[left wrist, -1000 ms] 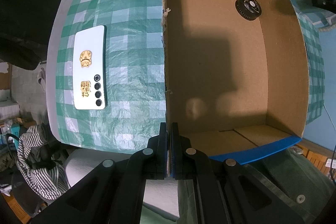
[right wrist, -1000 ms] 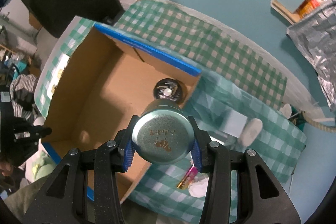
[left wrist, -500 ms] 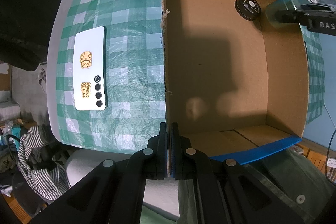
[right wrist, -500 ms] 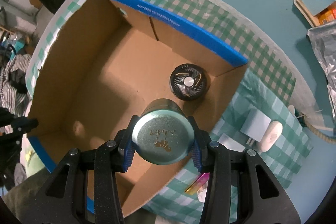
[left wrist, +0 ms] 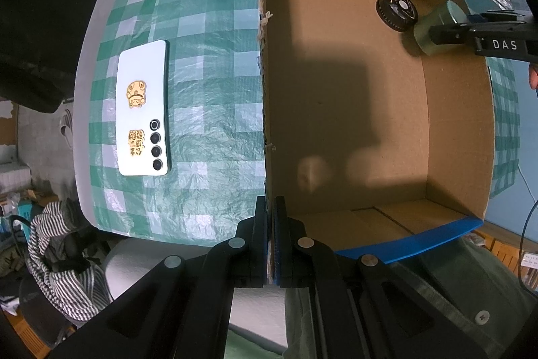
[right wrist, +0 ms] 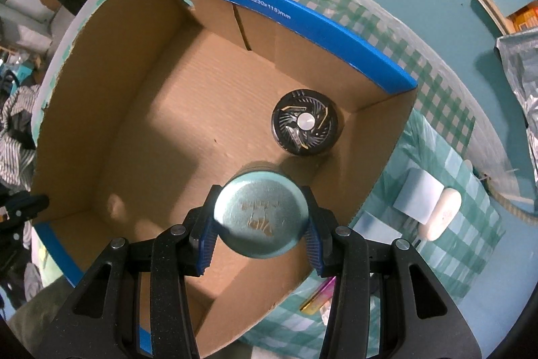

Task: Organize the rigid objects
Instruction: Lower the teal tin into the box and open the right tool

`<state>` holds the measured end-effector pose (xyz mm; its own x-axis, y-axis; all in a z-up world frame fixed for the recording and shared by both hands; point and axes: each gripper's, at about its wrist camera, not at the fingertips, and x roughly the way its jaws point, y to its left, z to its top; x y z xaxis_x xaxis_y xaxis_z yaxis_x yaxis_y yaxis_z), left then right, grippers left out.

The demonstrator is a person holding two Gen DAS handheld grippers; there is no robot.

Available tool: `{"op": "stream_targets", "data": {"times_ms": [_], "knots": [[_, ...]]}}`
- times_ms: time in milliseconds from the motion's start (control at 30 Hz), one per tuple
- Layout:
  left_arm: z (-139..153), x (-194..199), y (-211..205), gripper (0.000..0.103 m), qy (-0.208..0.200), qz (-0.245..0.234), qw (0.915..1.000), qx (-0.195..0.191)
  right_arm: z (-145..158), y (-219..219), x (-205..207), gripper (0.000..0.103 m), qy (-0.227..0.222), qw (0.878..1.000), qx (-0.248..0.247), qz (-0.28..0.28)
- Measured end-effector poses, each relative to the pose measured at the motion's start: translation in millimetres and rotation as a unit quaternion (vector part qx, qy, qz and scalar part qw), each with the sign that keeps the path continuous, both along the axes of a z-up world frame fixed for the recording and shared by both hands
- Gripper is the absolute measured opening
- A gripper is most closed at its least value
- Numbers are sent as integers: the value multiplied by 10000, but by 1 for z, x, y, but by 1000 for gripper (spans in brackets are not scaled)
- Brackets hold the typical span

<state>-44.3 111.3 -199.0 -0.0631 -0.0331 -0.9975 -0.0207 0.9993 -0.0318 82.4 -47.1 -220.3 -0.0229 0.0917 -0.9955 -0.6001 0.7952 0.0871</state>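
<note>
Item: teal tin [right wrist: 261, 213], clamped in my right gripper [right wrist: 260, 236], axis upright, low inside the cardboard box [right wrist: 101, 63], just beside the black fan [right wrist: 305, 122]. My left gripper [left wrist: 271, 244] pinches the box's near wall.

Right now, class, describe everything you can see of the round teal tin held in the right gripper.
The teal tin is a short round can that looks like metal, with a flat lid bearing worn gold markings. The right gripper clamps its sides between blue ribbed pads, lid facing the camera. It hangs inside the cardboard box, near the right wall, beside the black round fan but apart from it. From the left wrist view its pale green side shows. Whether its base touches the floor cannot be told.
</note>
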Motion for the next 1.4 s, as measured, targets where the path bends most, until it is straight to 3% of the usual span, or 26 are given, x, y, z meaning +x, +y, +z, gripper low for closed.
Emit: {"op": "stream_targets", "data": {"times_ms": [400, 633, 1400], "knots": [[0, 0, -1, 3, 7, -2, 10000, 0, 3, 1, 2, 50, -53, 9999, 53, -77], [0, 0, -1, 3, 7, -4, 10000, 4, 18, -1, 3, 62, -218, 9996, 115, -103], [1, 2, 0, 3, 3, -35, 10000, 10, 84, -44, -7, 65, -598, 9962, 372, -506]]}}
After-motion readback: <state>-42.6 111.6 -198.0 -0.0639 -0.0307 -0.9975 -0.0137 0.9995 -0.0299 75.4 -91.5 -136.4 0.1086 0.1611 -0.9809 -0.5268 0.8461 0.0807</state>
